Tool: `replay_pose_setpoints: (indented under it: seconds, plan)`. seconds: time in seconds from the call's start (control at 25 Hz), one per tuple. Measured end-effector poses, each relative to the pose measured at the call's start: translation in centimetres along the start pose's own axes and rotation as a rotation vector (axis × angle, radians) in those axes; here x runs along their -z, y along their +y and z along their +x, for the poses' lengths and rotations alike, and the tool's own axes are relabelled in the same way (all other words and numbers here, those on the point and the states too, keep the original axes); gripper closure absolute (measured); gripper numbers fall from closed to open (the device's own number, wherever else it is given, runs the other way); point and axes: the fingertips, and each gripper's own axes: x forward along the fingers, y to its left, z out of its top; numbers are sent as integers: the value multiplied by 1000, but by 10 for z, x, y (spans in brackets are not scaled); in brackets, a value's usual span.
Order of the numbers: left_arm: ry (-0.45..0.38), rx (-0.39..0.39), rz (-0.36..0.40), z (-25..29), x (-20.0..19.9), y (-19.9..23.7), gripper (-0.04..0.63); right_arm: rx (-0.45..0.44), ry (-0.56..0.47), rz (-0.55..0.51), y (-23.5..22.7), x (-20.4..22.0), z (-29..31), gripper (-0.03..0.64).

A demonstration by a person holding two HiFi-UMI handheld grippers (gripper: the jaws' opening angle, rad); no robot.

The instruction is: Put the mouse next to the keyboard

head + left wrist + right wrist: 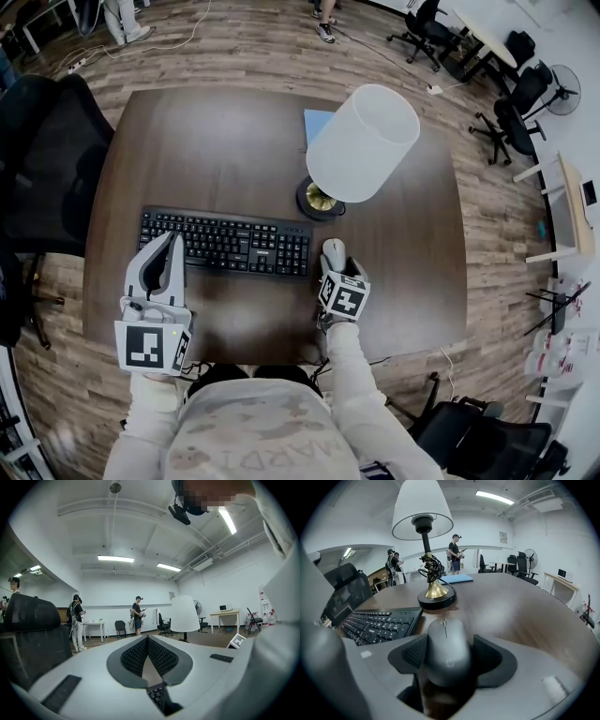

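Observation:
A grey mouse [334, 250] lies on the dark wooden table [216, 141], just right of the black keyboard [225, 242]. My right gripper [335, 265] reaches in from the near side, shut on the mouse [446, 648], with its dark pads [487, 654] at both flanks. The keyboard [377, 623] shows to the left in the right gripper view. My left gripper [174, 242] rests over the keyboard's left end. In the left gripper view the left gripper [147, 639] is shut with nothing held, and a few keyboard keys [157, 695] show below its pads.
A table lamp with a white shade [364, 142] and a black and brass base [321, 199] stands just behind the mouse. A blue notebook [317, 124] lies farther back. A black office chair [42, 159] stands at the table's left. People stand across the room.

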Motion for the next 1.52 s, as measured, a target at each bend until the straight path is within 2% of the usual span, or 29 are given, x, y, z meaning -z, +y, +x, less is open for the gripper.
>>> replay_pose_setpoints:
  seconds: [0.52, 0.76, 0.88, 0.96, 1.04, 1.12, 1.16, 1.52]
  plan:
    - [-8, 7, -2, -3, -1, 5, 589, -30, 25, -47, 6, 2, -1, 287]
    - [-20, 19, 0, -7, -4, 7, 589, -28, -25, -51, 9, -8, -17, 287]
    - [-27, 23, 1, -12, -7, 9, 589, -72, -72, -35, 17, -15, -34, 298]
    - [-34, 27, 0, -15, -8, 11, 589, -112, -103, -36, 26, -20, -46, 364]
    - [-43, 33, -2, -17, -11, 11, 589, -144, -142, -53, 35, -26, -58, 494]
    - [-51, 40, -3, -19, -16, 10, 589, -171, -179, -65, 42, -33, -71, 590]
    - [-55, 44, -2, -21, -18, 10, 589, -183, -196, -70, 46, -36, -77, 607]
    - [-84, 71, -1, -40, -26, 15, 589, -269, -324, -88, 80, -56, -128, 607]
